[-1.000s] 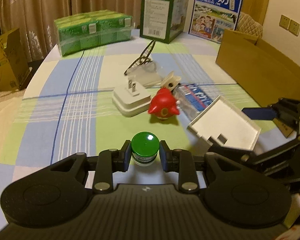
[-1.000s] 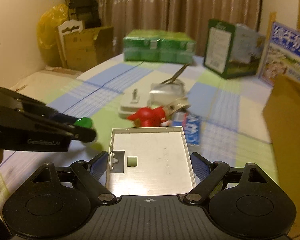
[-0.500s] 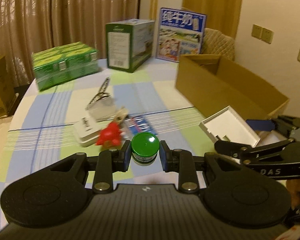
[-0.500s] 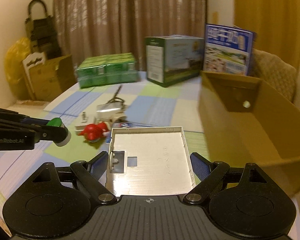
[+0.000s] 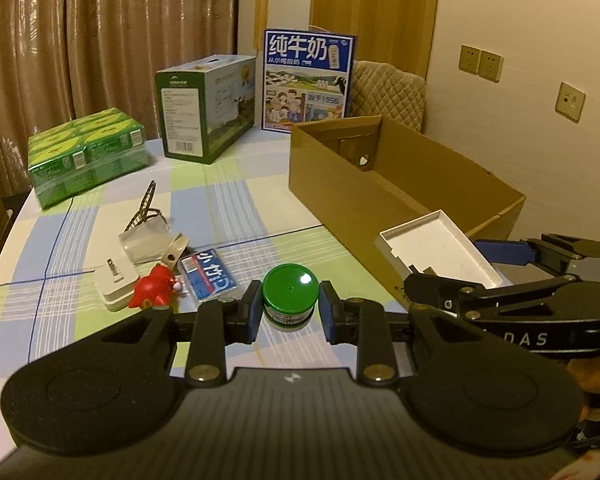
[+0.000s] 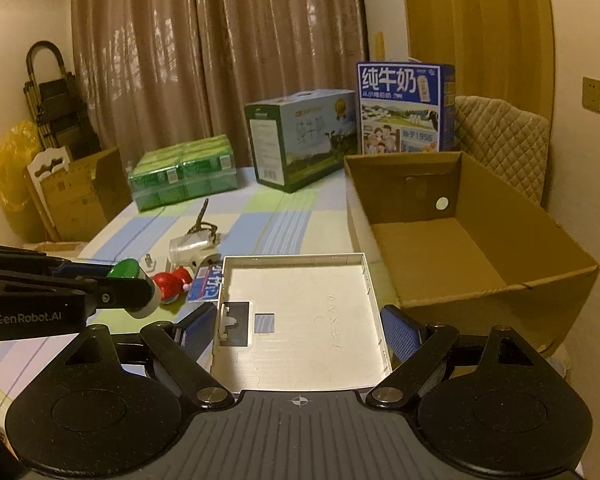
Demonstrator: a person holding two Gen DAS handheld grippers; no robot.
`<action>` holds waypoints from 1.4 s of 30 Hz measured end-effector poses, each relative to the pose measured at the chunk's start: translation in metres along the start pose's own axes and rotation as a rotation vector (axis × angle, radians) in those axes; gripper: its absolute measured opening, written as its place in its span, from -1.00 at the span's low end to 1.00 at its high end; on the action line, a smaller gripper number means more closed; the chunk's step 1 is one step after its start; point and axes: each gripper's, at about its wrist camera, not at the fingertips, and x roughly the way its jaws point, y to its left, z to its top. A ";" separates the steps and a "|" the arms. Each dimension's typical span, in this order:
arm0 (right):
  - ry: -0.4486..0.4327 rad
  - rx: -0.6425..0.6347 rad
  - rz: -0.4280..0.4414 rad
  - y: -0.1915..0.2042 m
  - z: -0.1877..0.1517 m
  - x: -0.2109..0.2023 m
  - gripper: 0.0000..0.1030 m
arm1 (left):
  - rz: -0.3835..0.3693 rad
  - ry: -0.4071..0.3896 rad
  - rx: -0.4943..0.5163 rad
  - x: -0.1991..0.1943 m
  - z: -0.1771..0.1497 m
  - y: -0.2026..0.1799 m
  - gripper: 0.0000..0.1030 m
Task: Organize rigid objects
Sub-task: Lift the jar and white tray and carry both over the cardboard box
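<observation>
Cardboard box (image 6: 452,240) looks empty. Left gripper (image 5: 290,309) squeezes the green-lid jar (image 5: 290,294), right gripper (image 6: 300,332) squeezes the white tray (image 6: 300,312); toys wait mid-table.

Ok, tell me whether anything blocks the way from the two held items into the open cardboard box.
Nothing visible does. The open brown cardboard box looks empty inside, its top uncovered. The white plastic tray in the right gripper sits beside its near wall; the green-lidded jar in the left gripper has open air ahead.
</observation>
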 end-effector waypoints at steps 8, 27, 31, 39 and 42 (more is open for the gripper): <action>-0.031 0.032 -0.020 -0.017 0.017 -0.021 0.64 | -0.025 -0.011 0.018 -0.001 0.014 -0.015 -0.52; -0.052 0.030 -0.153 -0.122 0.085 -0.031 0.64 | -0.153 -0.034 0.104 0.052 0.088 -0.092 -0.52; -0.027 0.067 -0.161 -0.146 0.084 -0.021 0.64 | -0.164 -0.007 0.135 0.076 0.096 -0.107 -0.52; 0.025 0.099 -0.168 -0.182 0.079 0.009 0.64 | -0.166 0.045 0.183 0.128 0.108 -0.122 -0.52; 0.046 0.090 -0.168 -0.190 0.076 0.023 0.64 | -0.169 0.059 0.183 0.142 0.110 -0.123 -0.52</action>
